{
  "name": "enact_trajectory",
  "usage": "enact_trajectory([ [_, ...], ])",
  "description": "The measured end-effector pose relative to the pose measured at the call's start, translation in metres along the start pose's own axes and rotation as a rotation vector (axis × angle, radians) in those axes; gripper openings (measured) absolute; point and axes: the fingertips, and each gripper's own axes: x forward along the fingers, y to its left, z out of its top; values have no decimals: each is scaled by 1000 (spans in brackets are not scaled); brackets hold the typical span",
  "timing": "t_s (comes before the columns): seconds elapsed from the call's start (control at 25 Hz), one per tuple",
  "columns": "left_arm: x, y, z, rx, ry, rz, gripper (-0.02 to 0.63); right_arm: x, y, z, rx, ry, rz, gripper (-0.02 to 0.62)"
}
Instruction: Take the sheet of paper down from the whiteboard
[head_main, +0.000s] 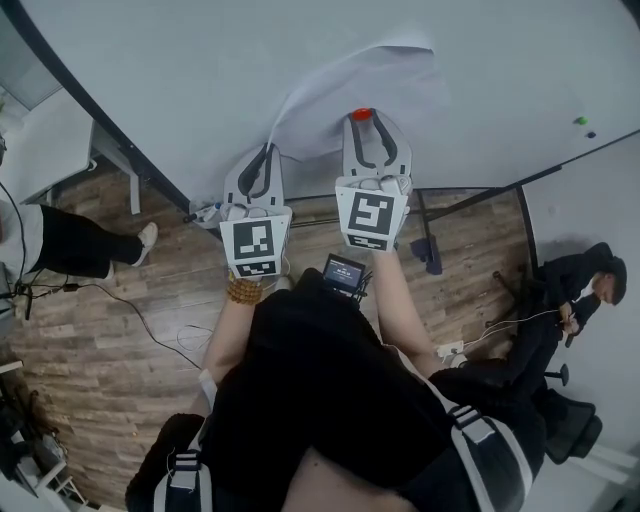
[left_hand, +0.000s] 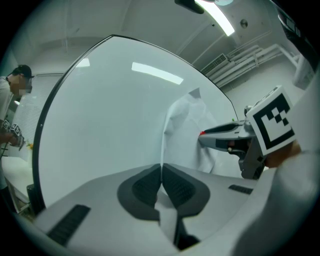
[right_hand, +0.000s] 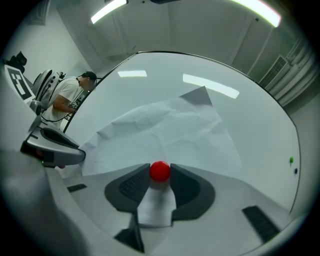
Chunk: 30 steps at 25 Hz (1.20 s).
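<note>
Pinching the paper tight in left claw, squeezing red magnet in right claw; paper's bottom hidden behind claws.

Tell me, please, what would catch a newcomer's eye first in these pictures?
The red magnet stands out most. It is pinched between the pads of the right gripper, in front of the crumpled sheet of paper that bulges off the whiteboard. Beside it, the left gripper is shut on the sheet's edge.
</note>
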Motion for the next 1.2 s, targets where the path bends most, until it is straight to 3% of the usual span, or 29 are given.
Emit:
enact_trajectory([
  [1.2, 4, 5, -1, -4, 2, 7, 17, 1, 2, -1, 8, 0, 11, 120],
])
